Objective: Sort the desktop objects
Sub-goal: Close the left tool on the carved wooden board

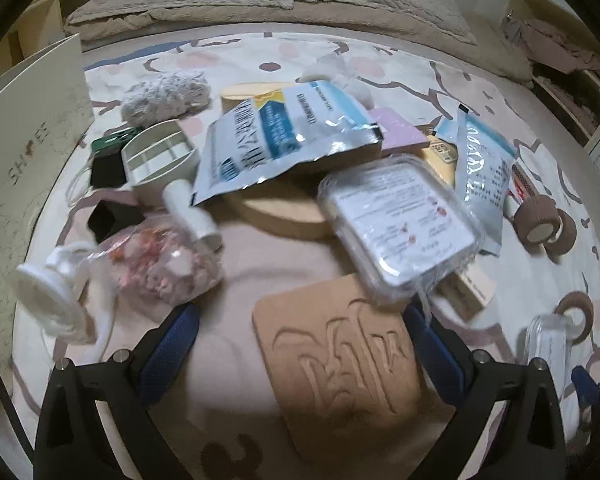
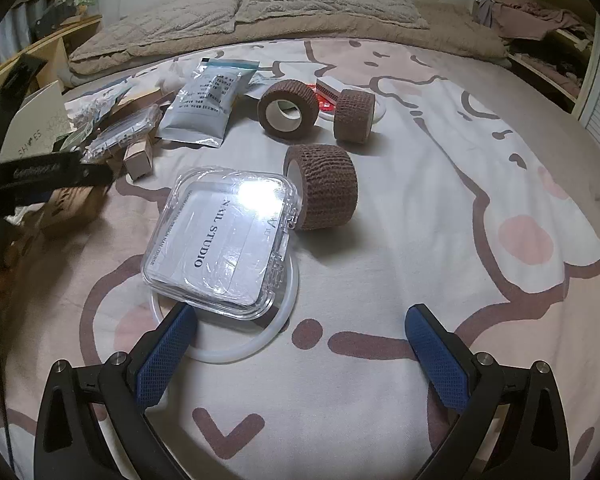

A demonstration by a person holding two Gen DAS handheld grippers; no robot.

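Blue-padded right claw (image 2: 300, 336) of yours gapes wide, empty, low over bed (image 2: 440, 200). Clear plastic case (image 2: 220, 240) marked NAIL STUDIO lies just ahead of its left finger, atop white ring (image 2: 236, 350). Three brown bandage rolls (image 2: 326, 186) beyond case. Your left claw (image 1: 300, 336) also spread open, holding nothing, above tan embossed pad (image 1: 340, 368). Cluttered pile ahead: silver-blue pouch (image 1: 280, 140), second clear case (image 1: 400, 224), round wooden box (image 1: 276, 210).

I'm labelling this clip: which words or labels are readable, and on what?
"NAIL STUDIO": clear plastic case.
"SHOES", a heart standing for the O: white cardboard box lid.
Blue-and-silver foil pouch, grey sachet, black gripper label: print unreadable.
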